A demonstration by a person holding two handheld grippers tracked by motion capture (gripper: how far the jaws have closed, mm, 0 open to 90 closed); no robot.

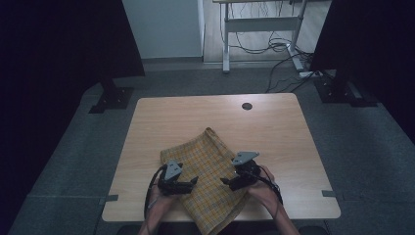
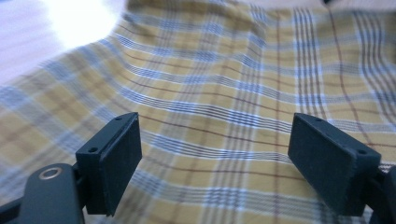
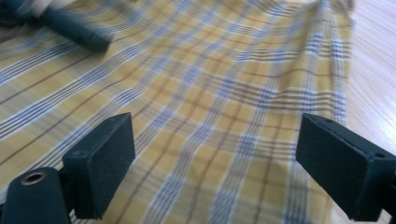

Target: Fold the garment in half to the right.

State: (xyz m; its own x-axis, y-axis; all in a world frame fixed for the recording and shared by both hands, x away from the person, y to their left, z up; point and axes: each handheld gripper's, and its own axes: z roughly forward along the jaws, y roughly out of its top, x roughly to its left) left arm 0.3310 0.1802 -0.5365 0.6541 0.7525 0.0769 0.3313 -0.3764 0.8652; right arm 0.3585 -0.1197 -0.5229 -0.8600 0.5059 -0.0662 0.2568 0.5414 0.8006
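The yellow plaid cloth (image 1: 208,171) lies rumpled on the wooden table (image 1: 274,127). The left gripper (image 1: 195,181) and right gripper (image 1: 223,181) hover over it, jaws apart, gripping nothing.

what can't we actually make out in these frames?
- High view: near corner of the yellow checked cloth is cut off by the bottom edge.
- High view: left gripper and right gripper too small and dark to tell whether the fingers touch the cloth.
- Right gripper view: far cloth and dark object at top left are blurred.
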